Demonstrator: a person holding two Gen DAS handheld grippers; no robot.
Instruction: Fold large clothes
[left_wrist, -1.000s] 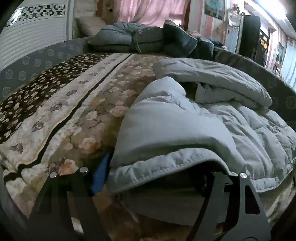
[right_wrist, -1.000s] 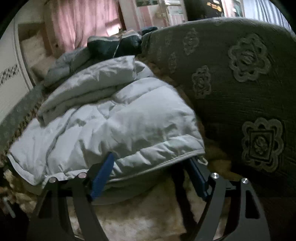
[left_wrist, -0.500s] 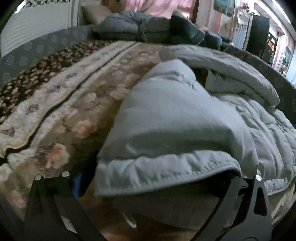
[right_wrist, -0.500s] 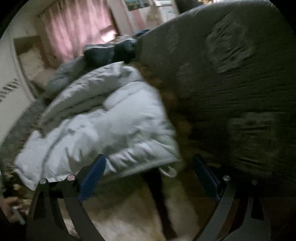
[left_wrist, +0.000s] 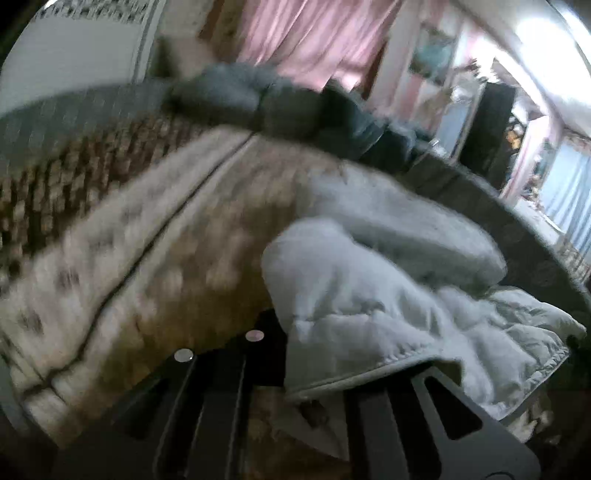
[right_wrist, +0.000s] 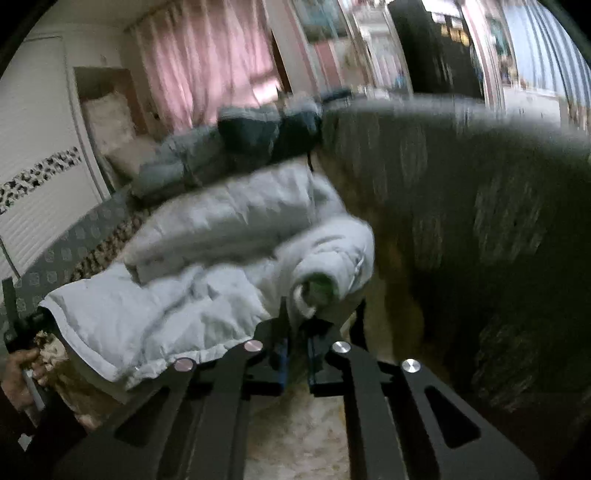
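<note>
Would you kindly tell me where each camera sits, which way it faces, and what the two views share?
Left wrist: on the left gripper, looking along its fingers across the floral bedspread toward the pink curtains; its fingers pinch the pale grey down jacket.
Right wrist: on the right gripper, facing the dark patterned sofa back; shut on the jacket's hem. A hand shows at the left edge.
Shared: jacket, curtains, dark pile of clothes.

jacket: pale grey, quilted | bedspread: cream-brown floral | curtain: pink | clothes pile: dark grey-blue
</note>
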